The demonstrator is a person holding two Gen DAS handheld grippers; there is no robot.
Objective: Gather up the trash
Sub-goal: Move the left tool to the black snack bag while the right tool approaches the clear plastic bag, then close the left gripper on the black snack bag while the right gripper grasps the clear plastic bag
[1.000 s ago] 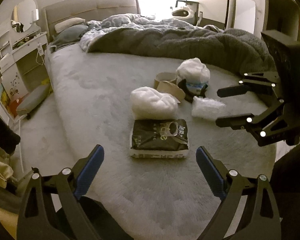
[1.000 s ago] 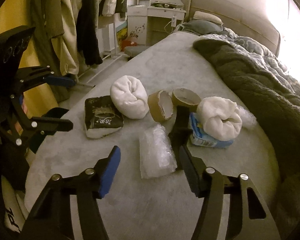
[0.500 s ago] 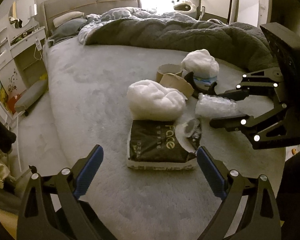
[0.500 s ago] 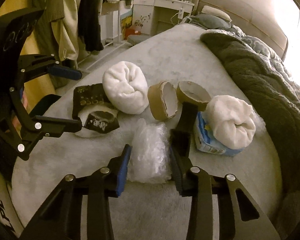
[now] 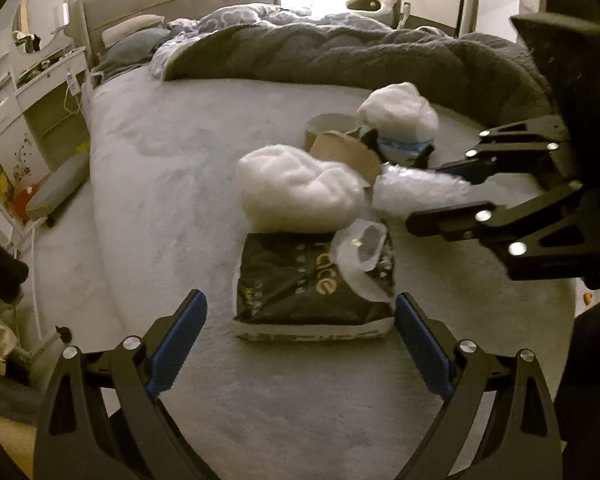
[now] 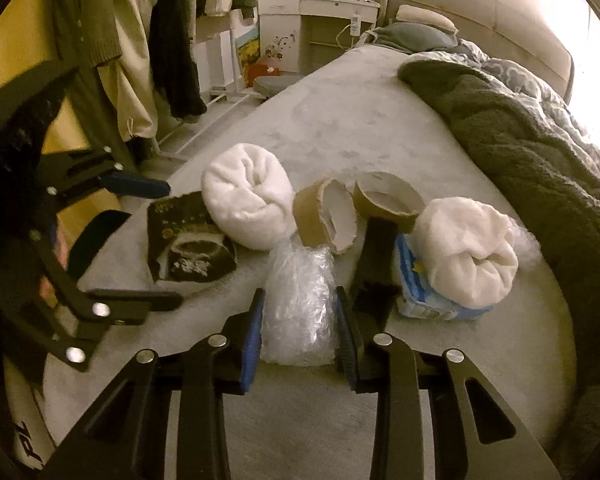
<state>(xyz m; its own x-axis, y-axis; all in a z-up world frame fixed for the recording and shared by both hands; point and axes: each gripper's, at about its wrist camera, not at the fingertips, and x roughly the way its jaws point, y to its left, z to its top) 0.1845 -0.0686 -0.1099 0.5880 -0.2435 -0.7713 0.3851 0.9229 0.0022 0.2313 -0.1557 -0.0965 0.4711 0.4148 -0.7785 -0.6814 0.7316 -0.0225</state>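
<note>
A crumpled bundle of clear plastic wrap (image 6: 298,308) lies on the grey bed, and my right gripper (image 6: 299,300) is closing on it, both pads pressing its sides. In the left wrist view that bundle (image 5: 416,192) sits between the right gripper's (image 5: 428,196) fingers. My left gripper (image 5: 300,308) is wide open, just short of a black tissue pack (image 5: 300,284) with a torn white opening. Behind it are a white fluffy bundle (image 5: 296,196), two brown cardboard tape rolls (image 6: 324,220), and a second white bundle (image 6: 464,252) on a blue packet (image 6: 420,304).
A dark grey blanket (image 6: 520,152) is heaped along the right side of the bed. A black upright object (image 6: 376,256) stands just right of the plastic wrap. Hanging clothes (image 6: 140,40) and a white dresser (image 6: 316,28) line the left beyond the bed edge.
My right gripper's jaws have closed in from wide apart onto the plastic wrap. My left gripper has come nearer and lower toward the black tissue pack.
</note>
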